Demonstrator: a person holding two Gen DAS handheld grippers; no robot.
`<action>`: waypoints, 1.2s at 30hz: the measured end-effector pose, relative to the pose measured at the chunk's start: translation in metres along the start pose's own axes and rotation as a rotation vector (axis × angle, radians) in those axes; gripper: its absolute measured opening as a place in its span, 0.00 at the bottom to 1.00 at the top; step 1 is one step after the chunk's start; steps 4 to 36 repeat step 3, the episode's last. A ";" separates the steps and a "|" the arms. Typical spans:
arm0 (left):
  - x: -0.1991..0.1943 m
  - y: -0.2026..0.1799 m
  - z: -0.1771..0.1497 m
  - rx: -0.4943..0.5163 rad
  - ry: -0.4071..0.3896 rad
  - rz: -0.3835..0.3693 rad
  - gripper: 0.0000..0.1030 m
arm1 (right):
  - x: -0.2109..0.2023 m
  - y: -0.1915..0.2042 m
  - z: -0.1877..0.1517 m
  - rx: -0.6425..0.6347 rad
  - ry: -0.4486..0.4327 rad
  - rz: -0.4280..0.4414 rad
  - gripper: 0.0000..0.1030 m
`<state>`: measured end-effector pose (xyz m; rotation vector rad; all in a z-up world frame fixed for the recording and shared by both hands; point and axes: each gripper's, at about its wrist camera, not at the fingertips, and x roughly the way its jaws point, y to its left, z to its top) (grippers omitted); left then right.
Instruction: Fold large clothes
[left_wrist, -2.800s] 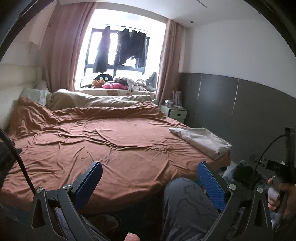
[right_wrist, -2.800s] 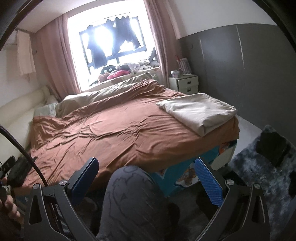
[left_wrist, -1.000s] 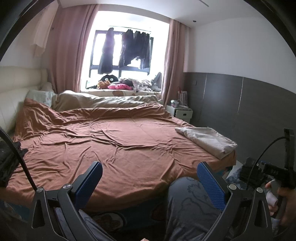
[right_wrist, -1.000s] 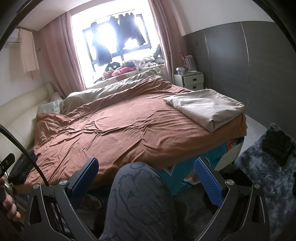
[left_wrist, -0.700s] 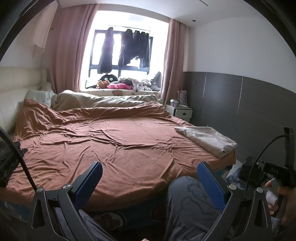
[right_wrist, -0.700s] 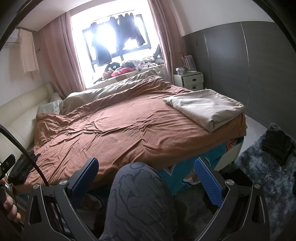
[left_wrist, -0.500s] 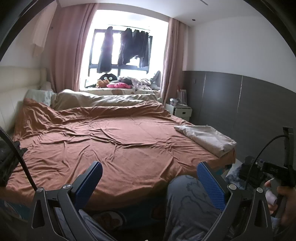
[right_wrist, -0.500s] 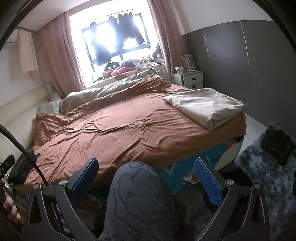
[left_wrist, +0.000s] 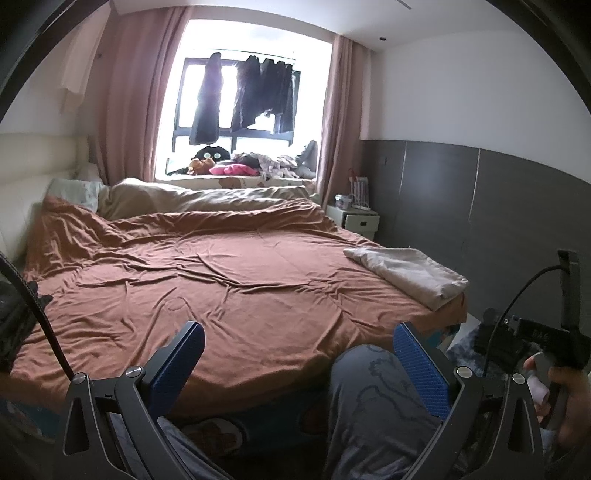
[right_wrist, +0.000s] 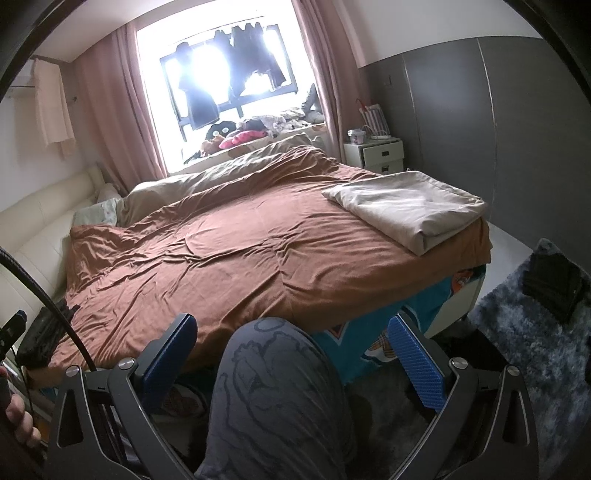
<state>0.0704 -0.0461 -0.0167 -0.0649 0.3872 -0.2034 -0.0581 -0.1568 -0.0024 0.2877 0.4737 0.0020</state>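
so with both the left gripper (left_wrist: 297, 360) and right gripper (right_wrist: 291, 356) gaping wide and empty, reach the folded cloth (right_wrist: 410, 206) at two o'clock squarely.

Black bundle (left_wrist: 14, 325) cut off left.

Black-framed tool (left_wrist: 299, 360) with blue ribbed pads (left_wrist: 421, 360), grey printed trousers (right_wrist: 280, 391)

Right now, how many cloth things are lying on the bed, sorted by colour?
Brown: 1, the big brown sheet spread over the bed.
Beige: 2, the folded beige cloth at the right corner and the rumpled beige blanket along the far side.
Pale: 1, the pillow by the headboard.
Total: 4.
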 end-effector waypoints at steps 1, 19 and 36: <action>0.000 0.000 0.000 -0.004 0.000 0.000 1.00 | 0.000 0.000 0.000 0.000 0.000 -0.001 1.00; -0.002 0.000 -0.001 -0.008 -0.001 0.002 1.00 | -0.001 0.000 -0.001 -0.002 -0.001 -0.002 1.00; -0.002 0.000 -0.001 -0.008 -0.001 0.002 1.00 | -0.001 0.000 -0.001 -0.002 -0.001 -0.002 1.00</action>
